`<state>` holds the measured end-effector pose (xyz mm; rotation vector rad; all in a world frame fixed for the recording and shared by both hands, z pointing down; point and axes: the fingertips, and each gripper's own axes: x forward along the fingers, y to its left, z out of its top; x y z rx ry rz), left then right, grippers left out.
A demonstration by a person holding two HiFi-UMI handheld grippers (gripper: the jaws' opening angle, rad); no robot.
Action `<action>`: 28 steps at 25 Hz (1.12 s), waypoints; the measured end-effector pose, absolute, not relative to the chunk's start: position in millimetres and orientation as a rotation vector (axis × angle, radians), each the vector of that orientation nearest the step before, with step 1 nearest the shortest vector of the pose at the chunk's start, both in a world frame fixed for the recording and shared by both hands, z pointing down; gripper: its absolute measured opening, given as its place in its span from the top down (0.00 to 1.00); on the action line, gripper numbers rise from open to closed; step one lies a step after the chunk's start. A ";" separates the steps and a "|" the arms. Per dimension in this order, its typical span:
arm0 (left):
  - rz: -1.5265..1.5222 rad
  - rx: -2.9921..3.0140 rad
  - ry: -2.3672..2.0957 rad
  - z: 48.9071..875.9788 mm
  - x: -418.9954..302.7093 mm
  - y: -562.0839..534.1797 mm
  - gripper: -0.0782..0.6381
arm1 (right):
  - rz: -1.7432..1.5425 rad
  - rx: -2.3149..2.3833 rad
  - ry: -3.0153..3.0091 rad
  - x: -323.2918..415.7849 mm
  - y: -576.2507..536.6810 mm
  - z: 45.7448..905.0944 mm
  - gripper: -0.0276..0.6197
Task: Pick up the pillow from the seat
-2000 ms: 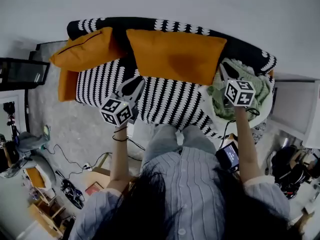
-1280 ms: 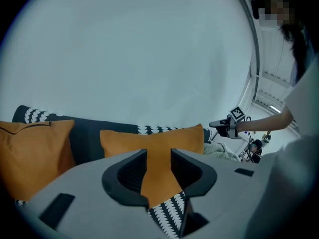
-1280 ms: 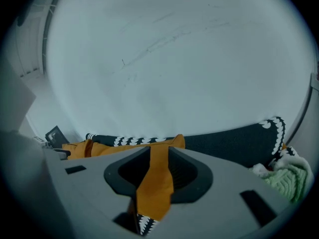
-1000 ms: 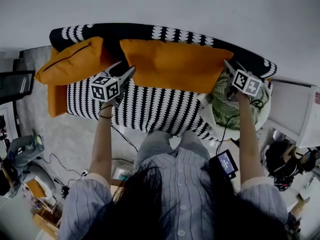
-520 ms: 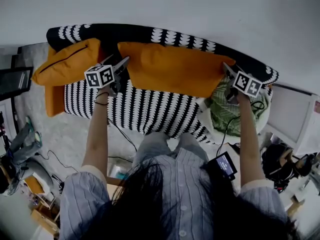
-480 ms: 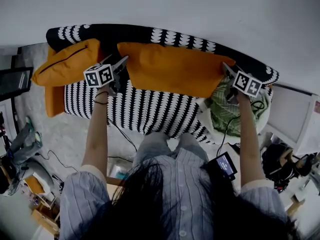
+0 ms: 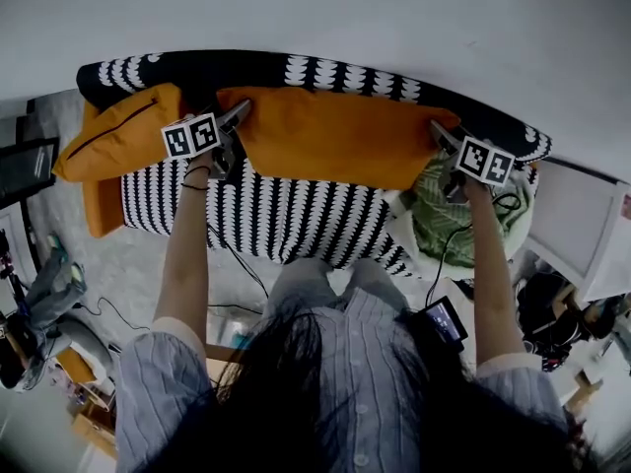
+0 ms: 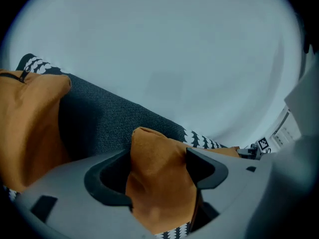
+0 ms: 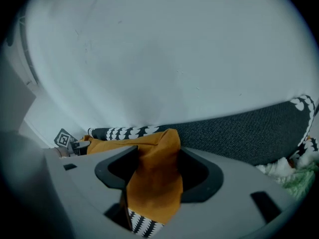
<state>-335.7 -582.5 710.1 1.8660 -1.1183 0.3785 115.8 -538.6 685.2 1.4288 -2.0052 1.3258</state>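
Opening wide astride pillow [image 7: 335, 148]: both grippers [image 7: 235, 118] [image 7: 439, 134]

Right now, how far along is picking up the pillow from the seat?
Done: both grippers are at the orange pillow. In hand: the left gripper and right gripper, jaws just opened, each straddle one of its corners, not yet clamped. Left: close, then lift it off the striped seat.
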 end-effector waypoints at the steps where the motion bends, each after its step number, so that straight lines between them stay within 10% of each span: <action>1: 0.367 1.857 -1.115 711.9 -334.8 -582.9 0.42 | 1.334 1.430 -2.006 115.3 -539.0 686.3 0.55; 28: 0.088 1.892 -1.225 678.3 -328.1 -485.5 0.57 | 1.389 1.519 -1.952 108.7 -439.9 674.7 0.75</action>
